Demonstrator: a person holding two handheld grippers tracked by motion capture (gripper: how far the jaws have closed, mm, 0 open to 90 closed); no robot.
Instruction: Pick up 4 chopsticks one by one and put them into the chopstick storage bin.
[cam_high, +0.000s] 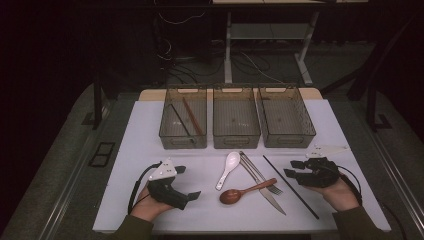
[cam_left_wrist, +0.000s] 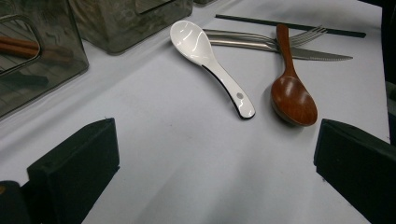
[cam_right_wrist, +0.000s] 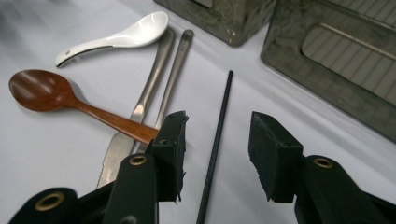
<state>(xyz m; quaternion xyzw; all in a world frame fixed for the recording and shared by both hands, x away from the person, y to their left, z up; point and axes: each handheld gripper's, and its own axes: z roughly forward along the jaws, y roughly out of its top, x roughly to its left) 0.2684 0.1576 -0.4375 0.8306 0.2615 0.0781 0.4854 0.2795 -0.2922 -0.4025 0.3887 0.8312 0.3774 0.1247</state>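
A black chopstick (cam_high: 290, 186) lies slanted on the white table, and in the right gripper view this chopstick (cam_right_wrist: 219, 116) runs between the jaws of my right gripper (cam_right_wrist: 217, 133), which stand apart on either side without touching it. Left of it lie a knife (cam_high: 271, 198), a fork (cam_high: 260, 175), a wooden spoon (cam_high: 240, 192) across them, and a white ceramic spoon (cam_high: 228, 169). My right gripper (cam_high: 291, 168) sits at the chopstick's far end. Near the table's left front, my left gripper (cam_high: 187, 182) rests wide open and holds nothing, facing the white spoon (cam_left_wrist: 210, 65) and the wooden spoon (cam_left_wrist: 292, 93).
Three clear bins stand in a row at the back: the left bin (cam_high: 170, 142) holds a brown chopstick (cam_high: 192, 117) and a dark one (cam_high: 177, 120), while nothing shows in the middle bin (cam_high: 236, 145) or the right bin (cam_high: 289, 144). The table's front edge (cam_high: 240, 231) is close to both hands.
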